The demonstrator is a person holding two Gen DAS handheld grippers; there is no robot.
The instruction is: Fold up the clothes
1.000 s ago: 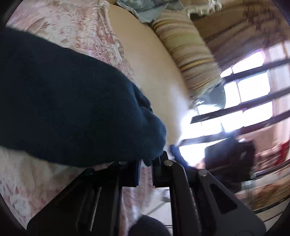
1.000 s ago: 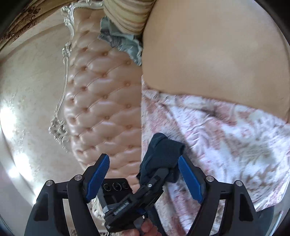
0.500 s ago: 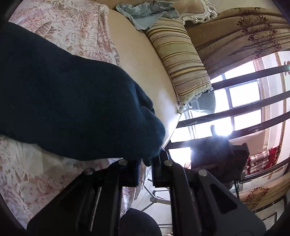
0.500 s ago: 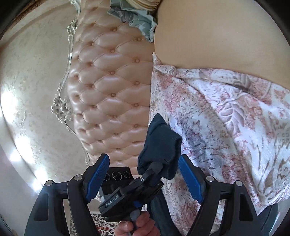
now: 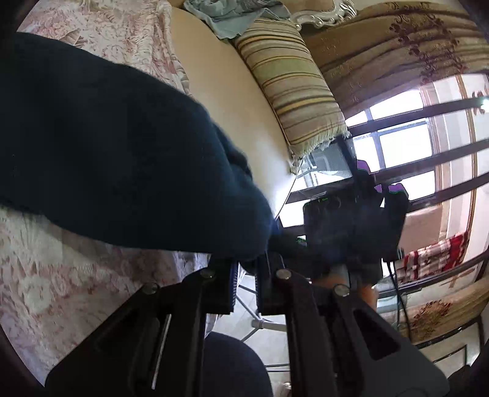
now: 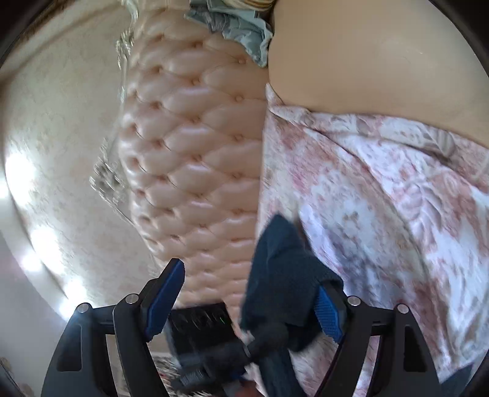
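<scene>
A dark navy knit garment (image 5: 107, 152) fills the left of the left wrist view, stretched over the floral bedspread (image 5: 61, 274). My left gripper (image 5: 246, 268) is shut on its corner, the cloth bunched between the pads. In the right wrist view that same corner (image 6: 284, 274) stands up between the fingers of my right gripper (image 6: 249, 302). The jaws there are wide and closing; the cloth lies against the right blue pad (image 6: 328, 308), while the left pad (image 6: 166, 293) is clear of it. The left gripper's dark body (image 6: 207, 345) shows low between them.
A beige sheet (image 5: 220, 100), a striped pillow (image 5: 290, 91) and a crumpled grey-blue cloth (image 5: 232, 15) lie further up the bed. The tufted headboard (image 6: 195, 152) stands at the left of the right view. A barred window (image 5: 412, 146) and curtains are beyond the bed edge.
The right jaws have narrowed a little and the garment corner now sits against the right pad. Both views have shifted; the right gripper looms closer in the left view.
</scene>
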